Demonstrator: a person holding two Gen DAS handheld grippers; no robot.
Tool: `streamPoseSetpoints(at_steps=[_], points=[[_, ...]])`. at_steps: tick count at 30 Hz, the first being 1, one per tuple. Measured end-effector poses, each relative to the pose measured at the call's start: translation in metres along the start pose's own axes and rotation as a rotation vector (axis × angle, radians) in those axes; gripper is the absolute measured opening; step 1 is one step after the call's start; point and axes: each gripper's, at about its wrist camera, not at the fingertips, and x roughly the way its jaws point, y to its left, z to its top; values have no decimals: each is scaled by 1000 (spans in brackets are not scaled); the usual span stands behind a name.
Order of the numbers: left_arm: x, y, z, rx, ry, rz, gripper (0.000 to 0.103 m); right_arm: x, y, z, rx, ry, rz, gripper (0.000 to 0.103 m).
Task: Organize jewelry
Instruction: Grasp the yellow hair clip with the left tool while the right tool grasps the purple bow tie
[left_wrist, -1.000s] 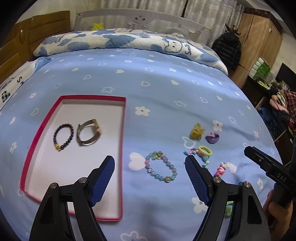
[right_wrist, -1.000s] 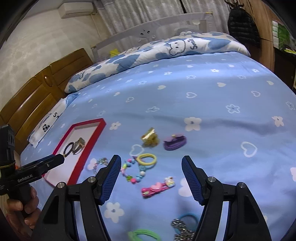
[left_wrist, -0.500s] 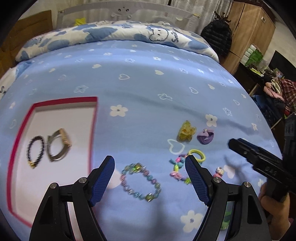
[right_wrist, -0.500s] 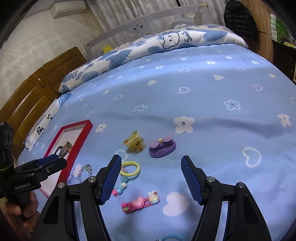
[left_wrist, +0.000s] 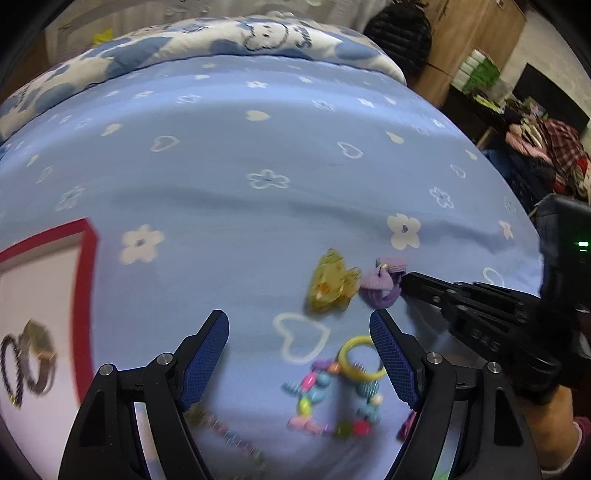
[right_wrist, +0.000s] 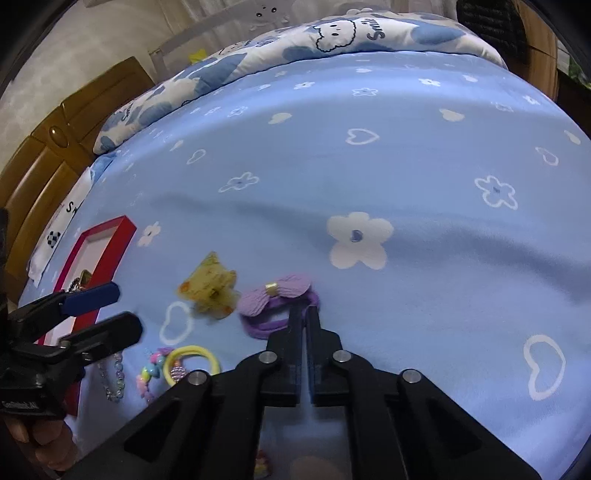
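Purple bow hair tie (right_wrist: 275, 301): lies flat on the blue bedsheet (right_wrist: 369, 166), just right of the yellow claw clip (right_wrist: 210, 290). Its long axis runs from lower left to upper right in the right wrist view, bow end pointing up and right, elastic loop trailing down and left.
Right gripper (right_wrist: 303, 314): jaws have just been closing and now stand together, tips at the tie's elastic loop. Whether the elastic is pinched between them cannot be told.
Left gripper (left_wrist: 299, 354): jaws spread wide, nothing between the pads, hanging over the sheet above the bead bracelet (left_wrist: 325, 402) and yellow ring tie (left_wrist: 360, 358).
Red tray (left_wrist: 83, 295): at the left edge, holding a dark bead bracelet (left_wrist: 9, 363) and a metal bangle (left_wrist: 38, 354).
Change: a second ago the right jaws were spread well short of the tie; both grippers have come lower and closer to the cluster, and the tray has slid toward the left edge of the left wrist view.
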Motion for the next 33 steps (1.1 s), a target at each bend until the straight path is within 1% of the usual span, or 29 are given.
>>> streamPoseSetpoints(at_steps=[4, 6, 7, 8, 9, 10, 11, 12, 13, 14, 15, 17, 19, 20, 21, 22, 23, 24, 25, 27, 33], points=[[31, -8, 12, 9, 30, -9, 79, -14, -8, -2, 23, -29, 11, 0], [42, -10, 16, 9, 33, -4, 77, -20, -11, -1, 28, -42, 7, 0], [46, -10, 18, 7, 34, -3, 70, -22, -12, 1, 31, -43, 8, 0], [51, -9, 20, 3, 34, -9, 56, -23, -15, 2, 40, -40, 18, 6], [53, -9, 21, 0, 37, -16, 50, -22, -18, 4, 57, -36, 41, 7], [55, -9, 21, -2, 37, -24, 39, -21, -20, 5, 73, -30, 56, 8], [56, -8, 22, -4, 35, -42, 32, -20, -21, 6, 82, -21, 61, 16], [54, -8, 20, -4, 31, -46, 32, -19, -21, 7, 85, -18, 57, 30], [54, -7, 20, -2, 21, -44, 32, -18, -20, 7, 86, -20, 62, 38], [52, -6, 19, 0, 13, -37, 32, -18, -18, 7, 84, -22, 68, 49], [50, -4, 18, -1, 9, -36, 31, -17, -16, 7, 79, -25, 70, 49], [45, 1, 16, -15, 2, -37, 30, -15, -8, 7, 59, -24, 73, 49], [38, 7, 12, -35, -8, -37, 30, -9, 0, 8, 30, -14, 52, 49], [32, 9, 10, -42, -14, -38, 30, -4, 5, 9, 12, -6, 32, 47], [26, 11, 7, -46, -19, -37, 30, 0, 7, 9, 3, 3, 23, 43], [20, 12, 4, -49, -26, -37, 30, 5, 9, 9, -4, 12, 15, 38], [14, 13, 2, -52, -36, -34, 30, 10, 11, 9, -16, 20, -2, 17], [8, 13, 0, -54, -44, -32, 30, 12, 13, 8, -24, 21, -23, 4], [2, 13, -3, -56, -54, -29, 30, 13, 13, 8, -28, 20, -36, 4], [-11, 17, -9, -66, -77, -22, 30, 10, 13, 8, -19, 6, -26, 4], [-50, 29, -32, -98, -134, -23, 30, -21, 28, 6, -33, -61, 7, 4]])
